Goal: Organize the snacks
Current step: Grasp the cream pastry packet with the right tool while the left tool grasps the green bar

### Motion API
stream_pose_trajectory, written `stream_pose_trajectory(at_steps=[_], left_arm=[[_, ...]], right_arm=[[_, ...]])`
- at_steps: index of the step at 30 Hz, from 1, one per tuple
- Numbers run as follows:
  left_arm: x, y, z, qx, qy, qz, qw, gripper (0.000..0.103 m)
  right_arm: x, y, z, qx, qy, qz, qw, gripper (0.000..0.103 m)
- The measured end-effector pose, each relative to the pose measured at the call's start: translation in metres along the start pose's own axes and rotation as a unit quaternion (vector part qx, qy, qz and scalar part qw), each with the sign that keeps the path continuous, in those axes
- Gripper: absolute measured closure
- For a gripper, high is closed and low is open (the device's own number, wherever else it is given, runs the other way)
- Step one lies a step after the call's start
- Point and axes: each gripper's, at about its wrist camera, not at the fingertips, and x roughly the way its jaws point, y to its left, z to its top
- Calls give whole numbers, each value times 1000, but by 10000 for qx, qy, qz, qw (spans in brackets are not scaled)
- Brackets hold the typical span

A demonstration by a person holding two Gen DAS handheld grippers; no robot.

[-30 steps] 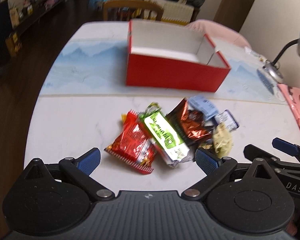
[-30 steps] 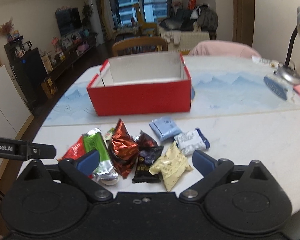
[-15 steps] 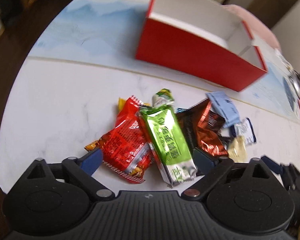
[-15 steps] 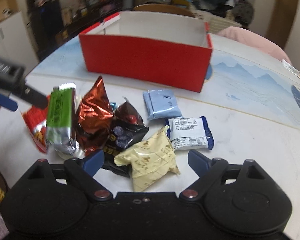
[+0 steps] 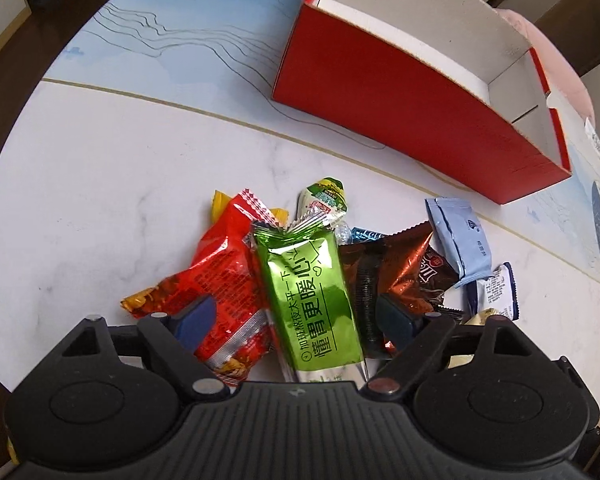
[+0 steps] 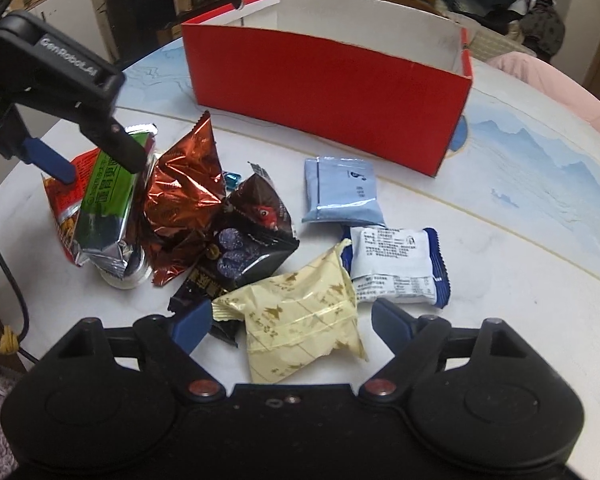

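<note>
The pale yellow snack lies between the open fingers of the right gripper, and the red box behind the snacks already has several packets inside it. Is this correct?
Not entirely. The red box shows only bare white walls in both wrist views, with no packet visible inside. The rest holds: in the right wrist view the pale yellow snack lies between the open fingers of the right gripper.

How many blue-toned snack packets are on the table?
2, maybe more. A pale blue packet lies nearest the red box; a white packet with dark blue ends lies just in front of it. A small blue wrapper peeks from the pile, mostly hidden.
</note>
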Motion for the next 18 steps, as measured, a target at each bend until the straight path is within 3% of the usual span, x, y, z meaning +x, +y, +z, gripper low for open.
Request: stream_pose_trajectory(at_steps=[8,13,15,18], left_arm=[[7,-4,1,-46,-12,114,9999,17],[6,-6,1,50,-69,247,9997,36],[5,-5,0,40,-92,194,9998,53],[3,-3,0,77,-122,169,9998,54]], right_arm=[[11,-6,5,-82,64,204,9997,25],[7,-5,5,-45,13,215,9998,28],[6,-3,4,-53,-4,191,9998,29],[2,0,2,-74,-46,101,9999,31]])
